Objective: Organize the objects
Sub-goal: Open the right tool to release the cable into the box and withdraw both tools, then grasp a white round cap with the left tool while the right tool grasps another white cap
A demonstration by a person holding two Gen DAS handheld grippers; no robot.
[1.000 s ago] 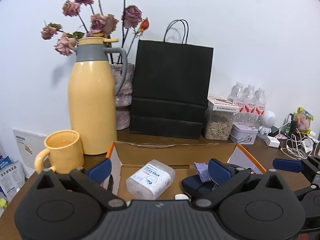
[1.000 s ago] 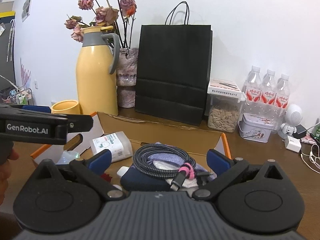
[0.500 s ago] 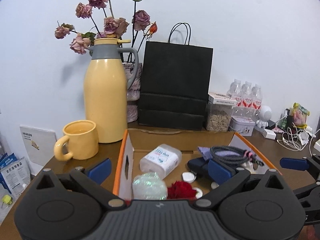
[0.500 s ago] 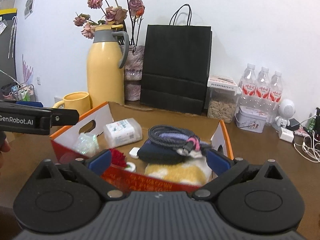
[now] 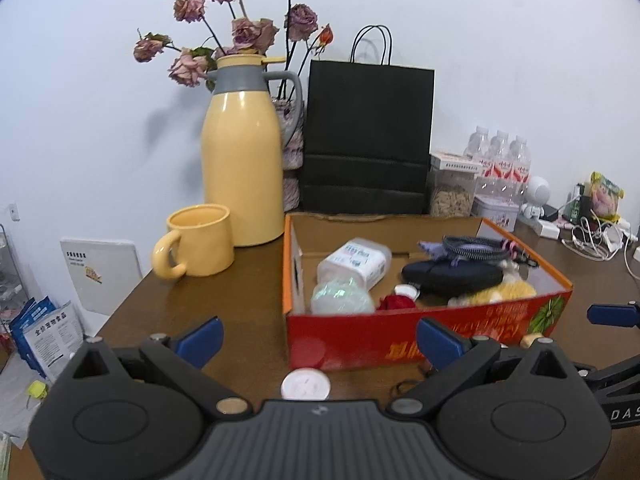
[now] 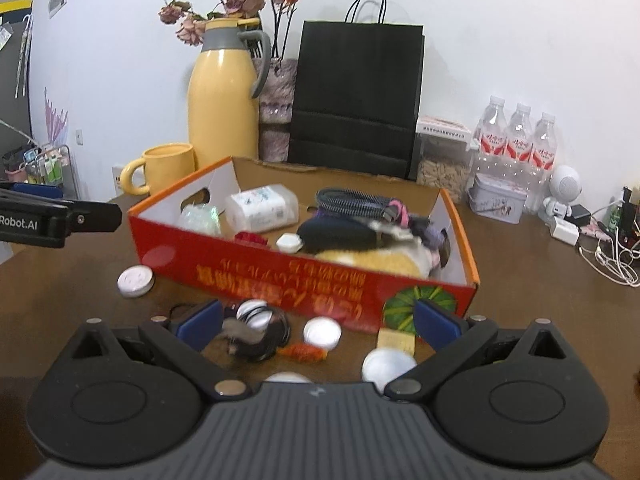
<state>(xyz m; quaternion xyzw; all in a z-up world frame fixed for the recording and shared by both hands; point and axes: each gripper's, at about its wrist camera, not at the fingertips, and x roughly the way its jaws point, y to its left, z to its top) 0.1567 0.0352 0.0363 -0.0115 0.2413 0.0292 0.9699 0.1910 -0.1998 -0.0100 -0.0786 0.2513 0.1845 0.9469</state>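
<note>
A red-and-orange cardboard box (image 5: 400, 344) (image 6: 248, 260) sits on the brown table, holding a tissue pack (image 5: 354, 258), a coiled cable (image 6: 356, 202), a dark case (image 5: 452, 276), a red flower and a yellow plush. In front of the box lie small things: white round caps (image 6: 135, 280) (image 6: 322, 332), black hair ties (image 6: 260, 334), a small gold box (image 6: 396, 340). My left gripper (image 5: 318, 340) is open in front of the box's near wall, above a white cap (image 5: 306, 386). My right gripper (image 6: 316, 320) is open over the loose items. Neither holds anything.
Behind the box stand a yellow thermos (image 5: 240, 168), a yellow mug (image 5: 196, 246), a black paper bag (image 5: 368, 136), dried roses, a seed jar (image 6: 442, 156), a tin and water bottles (image 6: 516, 148). Tangled cables and chargers (image 6: 608, 248) lie at right. The table's left edge drops off near leaflets (image 5: 44, 340).
Both grippers have pulled back and away from above the box; the box's red front wall and the loose items in front of it have come into view.
</note>
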